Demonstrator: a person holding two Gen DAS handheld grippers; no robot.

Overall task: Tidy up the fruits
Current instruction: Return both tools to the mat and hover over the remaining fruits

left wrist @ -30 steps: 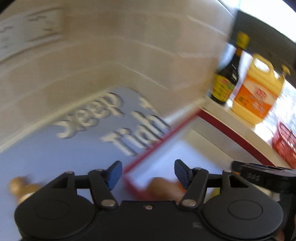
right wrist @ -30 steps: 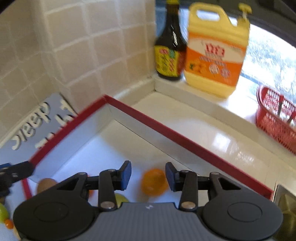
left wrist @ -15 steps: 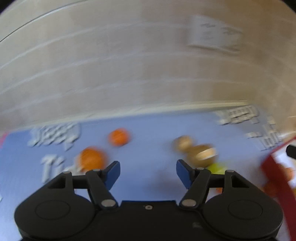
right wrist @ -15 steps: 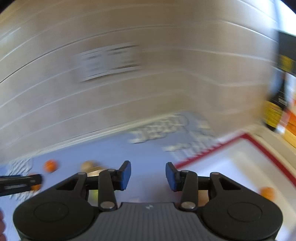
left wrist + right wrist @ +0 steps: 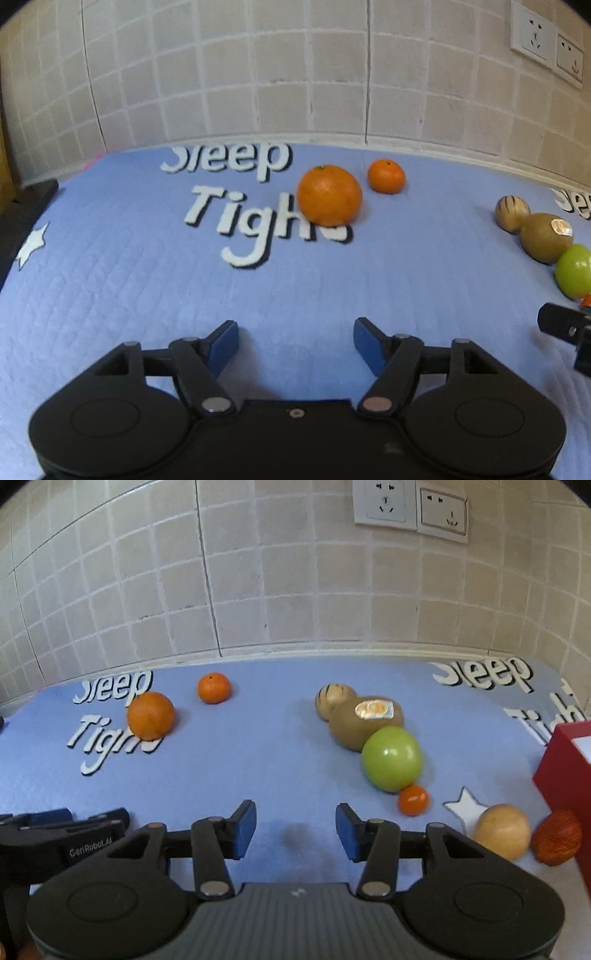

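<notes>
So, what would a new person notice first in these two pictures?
Probably the big orange, which sits on the white "Tight" lettering of the blue mat, with a smaller mandarin just behind it. Next comes the shiny green apple to the right, touching a brown kiwi with a sticker. Both grippers, left and right, hover open and empty.

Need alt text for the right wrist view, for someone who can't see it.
The open right gripper hovers empty over a blue mat strewn with fruit: large orange, small orange, kiwi, green apple. A red box stands at right.
</notes>
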